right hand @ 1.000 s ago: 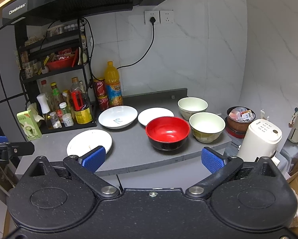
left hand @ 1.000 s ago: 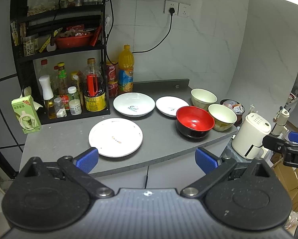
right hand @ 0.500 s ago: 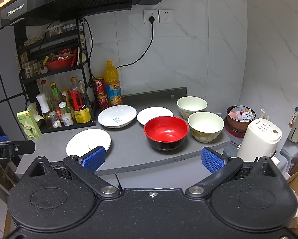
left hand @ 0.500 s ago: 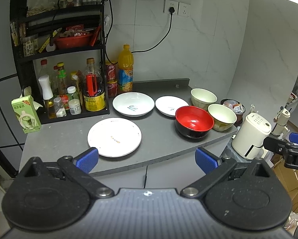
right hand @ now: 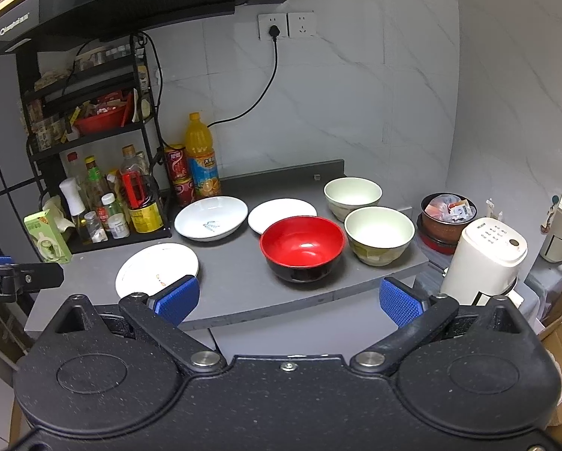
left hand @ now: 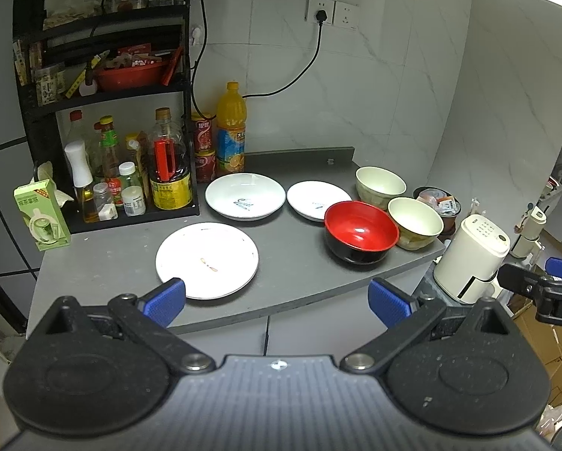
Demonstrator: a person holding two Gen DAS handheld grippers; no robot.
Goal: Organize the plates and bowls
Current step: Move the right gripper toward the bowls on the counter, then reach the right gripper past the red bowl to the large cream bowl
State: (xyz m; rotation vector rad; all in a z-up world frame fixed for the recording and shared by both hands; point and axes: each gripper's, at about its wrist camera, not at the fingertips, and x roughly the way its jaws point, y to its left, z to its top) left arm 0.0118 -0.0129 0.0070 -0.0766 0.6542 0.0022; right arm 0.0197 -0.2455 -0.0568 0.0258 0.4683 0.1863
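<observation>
On the grey counter (left hand: 288, 274) lie a flat white plate (left hand: 207, 259) at the front left, a deep white plate (left hand: 245, 195) behind it, and a small white plate (left hand: 316, 199). A red bowl (left hand: 360, 230) and two cream bowls (left hand: 414, 222) (left hand: 380, 183) stand on the right. My left gripper (left hand: 275, 300) is open and empty, in front of the counter edge. My right gripper (right hand: 288, 300) is open and empty, back from the red bowl (right hand: 301, 246). The flat plate (right hand: 157, 268) shows in the right wrist view too.
A black rack of sauce bottles (left hand: 130, 173) stands at the back left, with an orange juice bottle (left hand: 230, 131) and red cans beside it. A green carton (left hand: 42, 214) sits at the left edge. A white kettle (left hand: 470, 259) and a snack container (left hand: 437, 203) stand off the counter's right end.
Both grippers have drifted slightly; the counter objects sit a little further left in both views. Nothing was grasped or moved.
</observation>
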